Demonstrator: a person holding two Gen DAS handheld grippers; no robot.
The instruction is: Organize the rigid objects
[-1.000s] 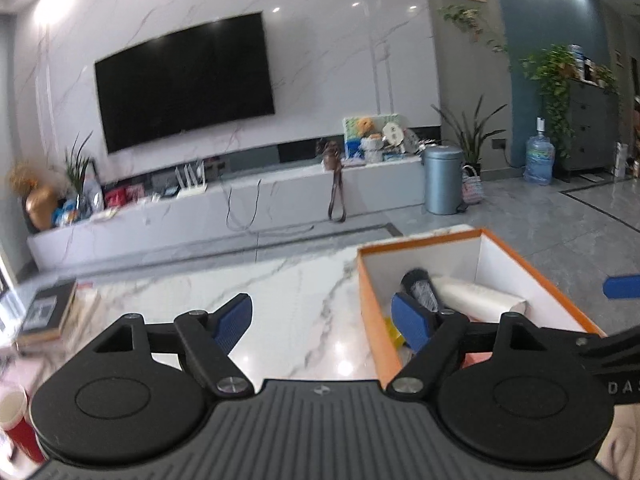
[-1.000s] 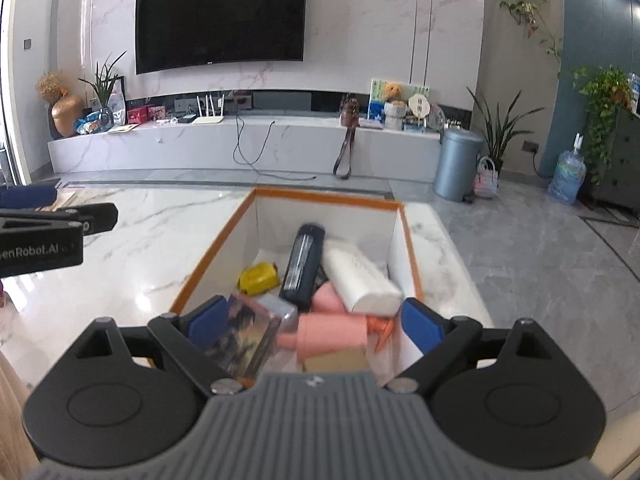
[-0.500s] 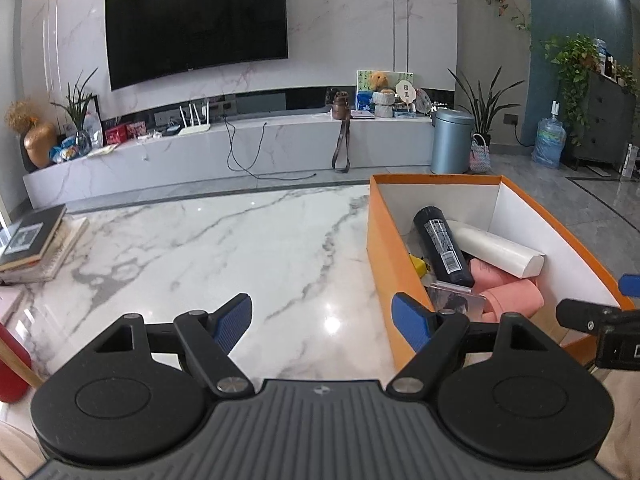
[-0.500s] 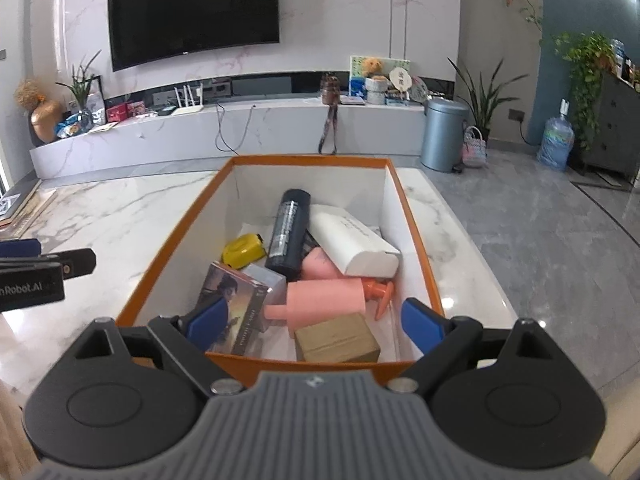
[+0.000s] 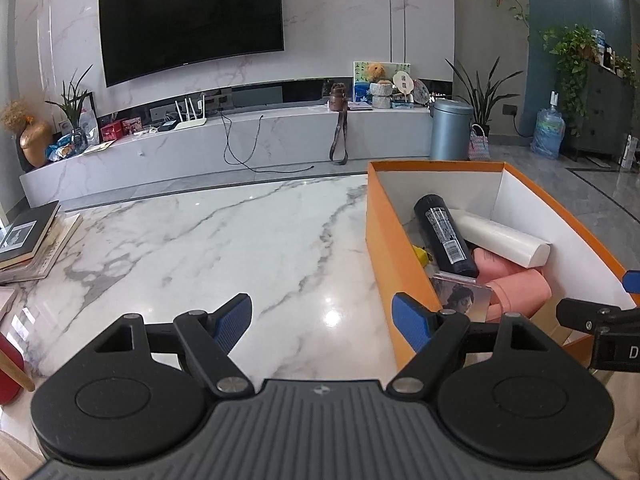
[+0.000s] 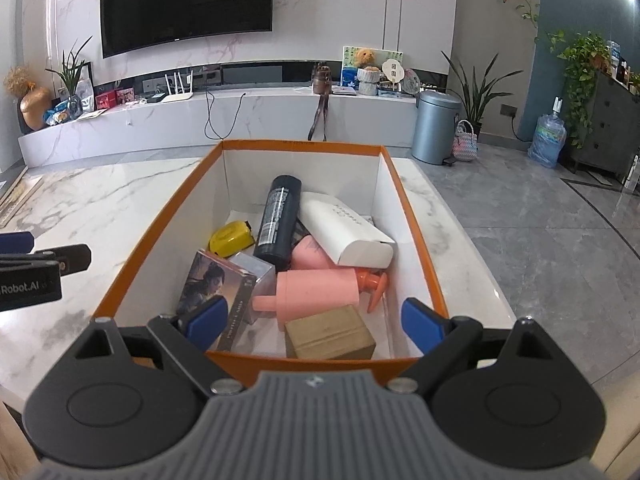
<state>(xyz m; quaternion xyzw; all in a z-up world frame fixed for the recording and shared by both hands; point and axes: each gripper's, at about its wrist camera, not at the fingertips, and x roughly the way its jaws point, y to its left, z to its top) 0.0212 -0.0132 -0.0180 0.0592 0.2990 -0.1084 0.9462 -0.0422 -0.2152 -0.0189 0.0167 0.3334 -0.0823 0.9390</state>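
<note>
An orange box (image 6: 416,224) with white inner walls stands on the marble table; it also shows in the left wrist view (image 5: 380,232). Inside lie a black bottle (image 6: 278,224), a white case (image 6: 346,230), a pink pump bottle (image 6: 316,290), a tan block (image 6: 330,334), a picture box (image 6: 212,284) and a yellow tape measure (image 6: 232,238). My right gripper (image 6: 316,320) is open and empty, above the box's near edge. My left gripper (image 5: 322,320) is open and empty over the table, left of the box.
Marble table (image 5: 200,248) spreads left of the box. A stack of books (image 5: 32,240) lies at its far left edge and a red object (image 5: 10,372) at the near left. A TV wall, a low console and a grey bin (image 6: 436,128) stand behind.
Both grippers have pulled back and risen from the box, so more of its contents show. The left view has levelled out. Both stay open and empty.
</note>
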